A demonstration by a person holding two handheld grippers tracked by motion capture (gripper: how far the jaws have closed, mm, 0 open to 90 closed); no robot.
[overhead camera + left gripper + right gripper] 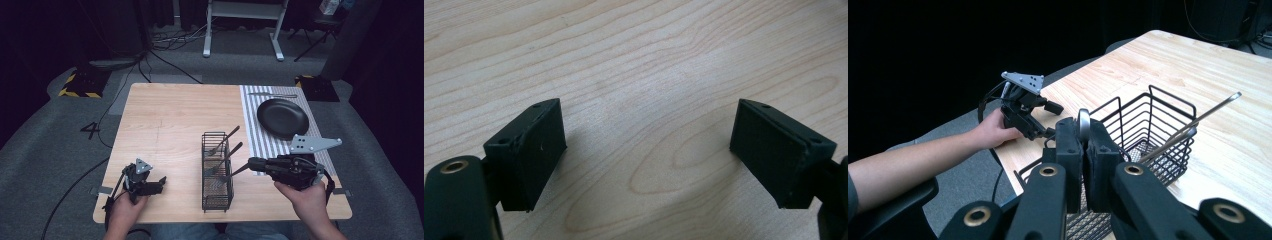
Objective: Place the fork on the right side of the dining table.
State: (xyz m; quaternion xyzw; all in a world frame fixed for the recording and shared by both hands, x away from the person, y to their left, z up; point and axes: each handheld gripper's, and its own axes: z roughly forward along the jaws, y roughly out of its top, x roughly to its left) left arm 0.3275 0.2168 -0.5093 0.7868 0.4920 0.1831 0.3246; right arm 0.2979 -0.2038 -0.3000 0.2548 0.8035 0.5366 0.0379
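Note:
A black wire basket (217, 134) stands upright near the table's front middle, with two metal utensils (226, 140) leaning out of it to the right. My right gripper (251, 164) is just right of the basket and shut on the handle of a third utensil (238, 172), whose other end is still inside. In the right gripper view the silver handle end (1083, 120) pokes up between the closed jaws of that gripper (1084, 132), with the basket (1148, 125) behind. My left gripper (159, 185) rests at the front left corner, open over bare wood (646, 150).
A black plate (282, 117) lies on a striped mat (250, 115) at the far right, with a piece of cutlery (272, 95) beyond it. The table's left half (165, 120) is bare wood. Table edges are near both hands.

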